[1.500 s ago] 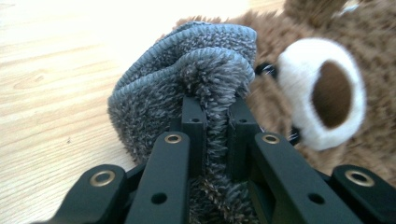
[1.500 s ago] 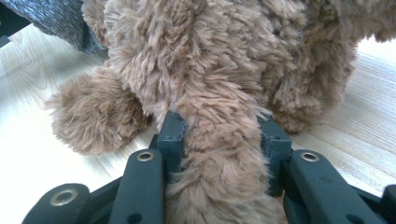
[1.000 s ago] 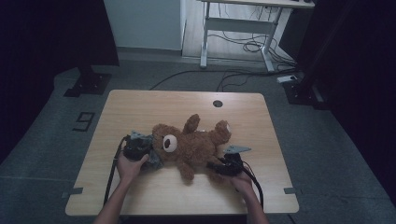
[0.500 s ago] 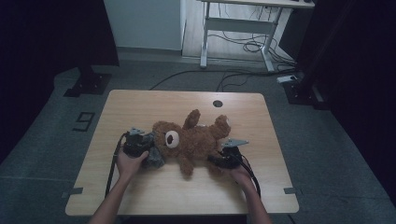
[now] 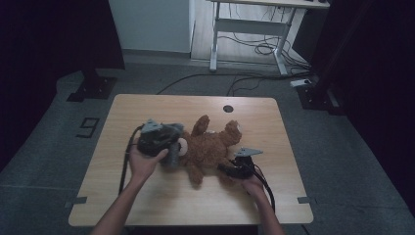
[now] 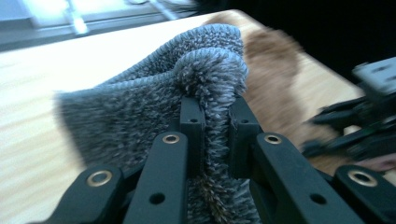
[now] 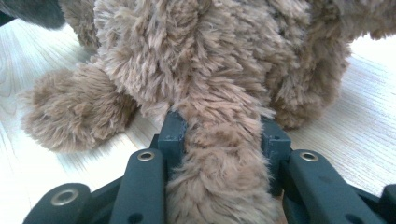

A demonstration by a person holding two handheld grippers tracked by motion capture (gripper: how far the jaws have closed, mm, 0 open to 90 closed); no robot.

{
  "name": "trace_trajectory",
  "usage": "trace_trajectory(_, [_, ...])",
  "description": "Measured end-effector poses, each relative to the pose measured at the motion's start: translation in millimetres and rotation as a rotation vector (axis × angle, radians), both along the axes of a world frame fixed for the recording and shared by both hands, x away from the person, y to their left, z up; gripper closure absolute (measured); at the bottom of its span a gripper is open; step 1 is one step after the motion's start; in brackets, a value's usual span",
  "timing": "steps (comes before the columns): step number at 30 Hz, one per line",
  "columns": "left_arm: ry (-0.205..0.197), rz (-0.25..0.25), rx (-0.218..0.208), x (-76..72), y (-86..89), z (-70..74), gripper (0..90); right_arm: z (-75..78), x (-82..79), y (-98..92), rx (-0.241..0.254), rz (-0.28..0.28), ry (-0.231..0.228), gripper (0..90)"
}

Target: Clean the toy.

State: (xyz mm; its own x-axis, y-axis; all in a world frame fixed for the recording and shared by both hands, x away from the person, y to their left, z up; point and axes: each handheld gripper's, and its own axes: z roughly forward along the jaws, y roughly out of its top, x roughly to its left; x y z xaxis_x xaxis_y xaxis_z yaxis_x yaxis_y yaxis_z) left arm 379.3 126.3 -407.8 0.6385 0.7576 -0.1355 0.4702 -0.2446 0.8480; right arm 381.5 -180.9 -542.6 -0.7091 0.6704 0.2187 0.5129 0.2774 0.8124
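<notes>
Brown teddy bear [image 5: 210,149] lies on the desk [image 5: 147,110], about centre, head toward 9 o'clock, legs toward 3. Left hand-held gripper [image 6: 215,122] has its jaws pinched tight on a fold of grey knit cloth [image 6: 140,112] (fuzzy, looks like a small garment or hat at the bear's head); in the high view this gripper [image 5: 169,147] sits at the bear's 9 o'clock, raised off the desk. Right hand-held gripper [image 7: 224,135] is clamped on a furry brown limb of the bear, jaws on both sides of it; in the high view it [image 5: 230,169] is at the bear's 5 o'clock, low on the desk.
</notes>
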Motion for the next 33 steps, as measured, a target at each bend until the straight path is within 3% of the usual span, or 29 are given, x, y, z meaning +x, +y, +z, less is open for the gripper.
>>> trace_trajectory(3, [-0.004, -0.066, 0.017, 12.3, -45.2, -0.5, 79.3, -0.3, 0.5, -0.6, 0.003, 0.004, 0.003, 62.3])
trace_trajectory(7, [0.021, -0.126, 0.037, 28.8, -98.7, -13.3, 79.3, -0.6, 0.6, -0.8, 0.002, 0.003, -0.001, 62.3])
trace_trajectory(8, [0.033, -0.130, 0.042, 31.5, -106.6, -17.2, 79.2, -0.6, 0.4, -0.8, 0.002, 0.003, -0.001, 62.3])
trace_trajectory(11, [0.055, -0.116, 0.133, 41.4, -129.4, -40.7, 78.9, -0.8, 0.2, -0.9, 0.006, -0.003, 0.001, 62.3])
trace_trajectory(12, [0.055, -0.112, 0.143, 43.0, -130.3, -45.3, 78.9, -1.0, -0.1, -1.0, 0.007, -0.004, 0.006, 62.3])
trace_trajectory(14, [0.073, -0.097, 0.091, 46.0, -124.5, -50.0, 79.2, -1.4, 0.1, -2.0, 0.007, -0.003, 0.006, 62.3])
trace_trajectory(18, [0.067, -0.068, 0.075, 47.1, -105.1, -41.8, 79.5, -1.6, 0.3, -2.2, 0.009, -0.003, 0.004, 62.3])
trace_trajectory(24, [0.029, 0.063, 0.179, 50.2, -49.3, -39.5, 79.9, -2.2, 0.7, -2.3, 0.011, -0.006, 0.007, 62.4])
trace_trajectory(29, [0.003, 0.095, 0.106, 39.7, -4.9, -41.6, 80.1, -3.7, 1.2, -0.2, 0.007, -0.006, 0.008, 62.3])
trace_trajectory(33, [-0.021, 0.141, 0.098, 34.8, 15.5, -40.9, 80.2, -5.2, 1.8, 1.0, 0.002, -0.004, 0.006, 62.3])
